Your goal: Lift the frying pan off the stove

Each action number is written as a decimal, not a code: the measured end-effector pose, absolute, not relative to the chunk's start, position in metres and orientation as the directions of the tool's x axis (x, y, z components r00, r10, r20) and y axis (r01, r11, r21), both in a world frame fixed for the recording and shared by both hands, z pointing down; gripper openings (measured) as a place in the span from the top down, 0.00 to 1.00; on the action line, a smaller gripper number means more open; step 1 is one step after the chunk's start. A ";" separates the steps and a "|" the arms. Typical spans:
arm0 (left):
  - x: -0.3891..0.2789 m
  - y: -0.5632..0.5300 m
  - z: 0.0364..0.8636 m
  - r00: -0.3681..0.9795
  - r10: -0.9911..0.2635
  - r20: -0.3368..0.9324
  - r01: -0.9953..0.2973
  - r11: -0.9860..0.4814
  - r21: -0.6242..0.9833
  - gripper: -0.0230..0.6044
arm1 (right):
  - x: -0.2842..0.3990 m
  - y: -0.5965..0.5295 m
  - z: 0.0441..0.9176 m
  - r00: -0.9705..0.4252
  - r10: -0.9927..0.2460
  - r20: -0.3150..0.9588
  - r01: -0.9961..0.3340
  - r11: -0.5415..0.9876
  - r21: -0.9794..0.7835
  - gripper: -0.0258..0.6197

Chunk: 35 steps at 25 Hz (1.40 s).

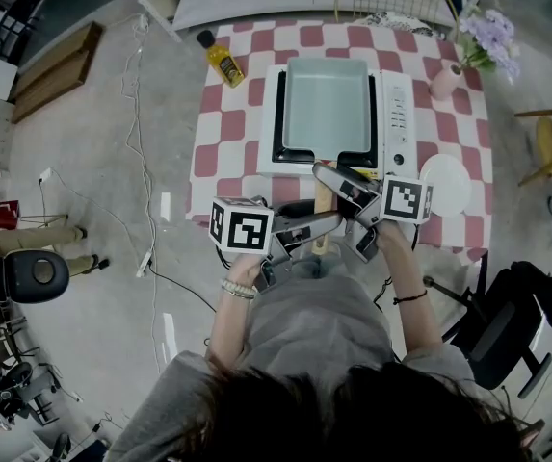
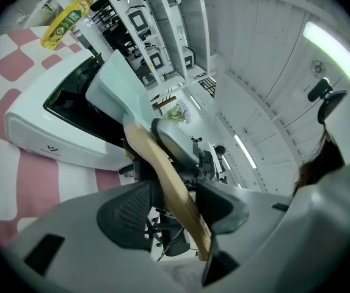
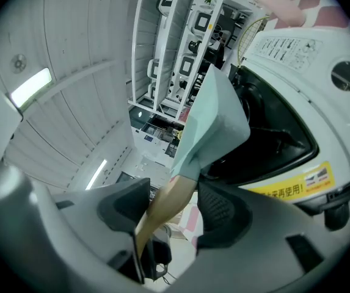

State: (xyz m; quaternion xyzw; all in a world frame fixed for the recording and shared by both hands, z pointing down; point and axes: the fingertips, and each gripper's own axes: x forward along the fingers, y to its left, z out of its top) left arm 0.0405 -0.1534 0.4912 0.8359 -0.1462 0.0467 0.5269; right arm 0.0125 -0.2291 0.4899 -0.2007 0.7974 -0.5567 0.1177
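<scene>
A pale green rectangular frying pan (image 1: pixel 326 104) (image 2: pixel 116 90) (image 3: pixel 214 121) sits on the white table-top stove (image 1: pixel 396 114) (image 2: pixel 34 133) (image 3: pixel 309 102). Its wooden handle (image 1: pixel 323 218) (image 2: pixel 162 176) (image 3: pixel 165 203) points toward me over the table's front edge. My left gripper (image 1: pixel 329 221) (image 2: pixel 168 206) reaches in from the left and is shut on the handle, pads against the wood. My right gripper (image 1: pixel 335 198) (image 3: pixel 171 209) comes in from the right with its jaws wide; the handle runs between them without being pinched.
The stove stands on a red-and-white checked table (image 1: pixel 227 133). On it are a yellow oil bottle (image 1: pixel 223 61) (image 2: pixel 65 20) at the back left, a pink vase of purple flowers (image 1: pixel 446 80) at the back right and a white plate (image 1: pixel 446 183) beside the stove. A black chair (image 1: pixel 507 335) stands to my right.
</scene>
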 end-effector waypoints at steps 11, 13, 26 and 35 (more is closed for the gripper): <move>0.047 -0.150 0.487 0.967 -0.150 0.205 -0.251 -0.438 0.863 0.64 | 0.012 -0.230 0.491 -0.902 -0.431 0.018 -0.160 0.297 -0.941 0.58; 0.047 -0.150 0.487 0.968 -0.147 0.205 -0.250 -0.442 0.861 0.64 | 0.013 -0.231 0.491 -0.901 -0.434 0.008 -0.151 0.294 -0.944 0.58; 0.048 -0.150 0.487 0.966 -0.135 0.220 -0.258 -0.486 0.835 0.64 | 0.015 -0.234 0.492 -0.887 -0.461 -0.029 -0.106 0.264 -0.959 0.61; 0.048 -0.148 0.486 0.964 -0.133 0.232 -0.267 -0.506 0.820 0.64 | 0.015 -0.234 0.491 -0.882 -0.469 -0.047 -0.087 0.260 -0.962 0.62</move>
